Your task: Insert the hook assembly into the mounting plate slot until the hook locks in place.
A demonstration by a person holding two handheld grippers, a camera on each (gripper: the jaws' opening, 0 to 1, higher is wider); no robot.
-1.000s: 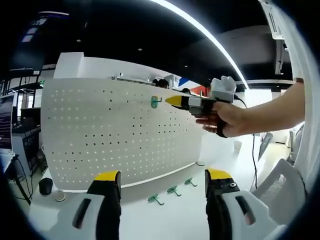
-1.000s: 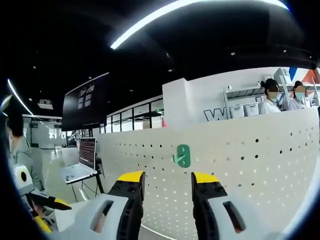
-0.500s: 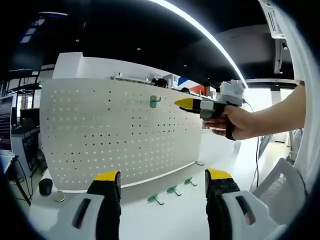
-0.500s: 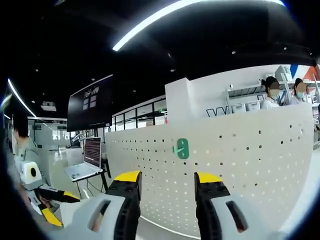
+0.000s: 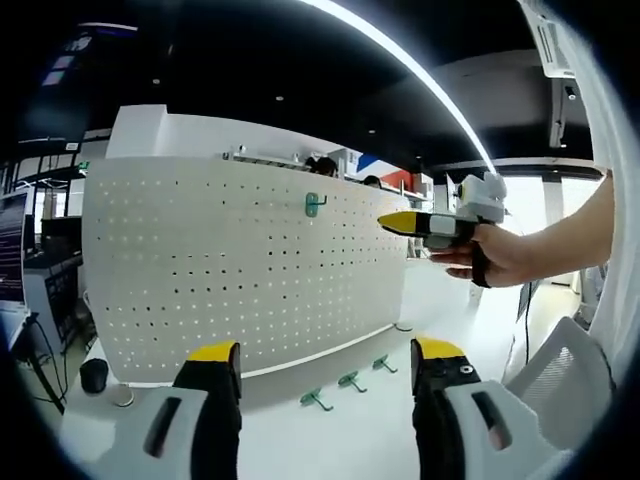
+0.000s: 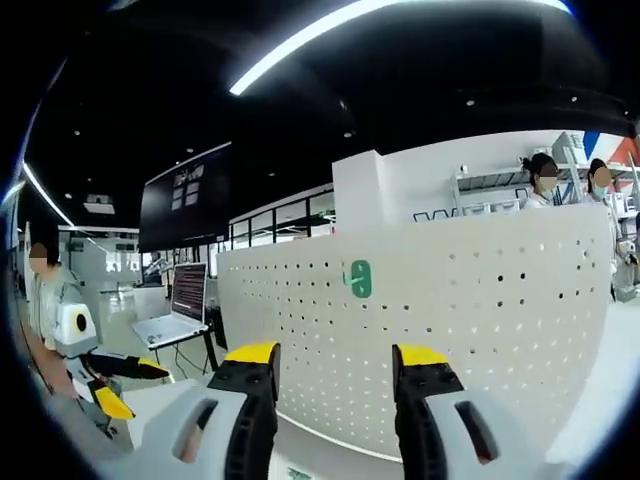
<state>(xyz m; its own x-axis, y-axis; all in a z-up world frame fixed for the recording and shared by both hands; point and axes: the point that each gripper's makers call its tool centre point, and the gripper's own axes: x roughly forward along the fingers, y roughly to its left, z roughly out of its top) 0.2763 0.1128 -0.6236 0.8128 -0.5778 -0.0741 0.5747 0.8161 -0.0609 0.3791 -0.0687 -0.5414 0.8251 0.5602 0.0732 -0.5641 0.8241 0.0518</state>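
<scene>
Hook (image 5: 314, 204) on pegboard (image 5: 240, 270), spares (image 5: 348, 380) below

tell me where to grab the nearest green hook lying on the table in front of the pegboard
Judging from the left gripper view, take the nearest green hook by its straight shank, coming down from above with the jaws across it. It lies flat on the white table beside two more hooks, below the pegboard, so only its top is exposed. The left gripper is open and closest.
</scene>
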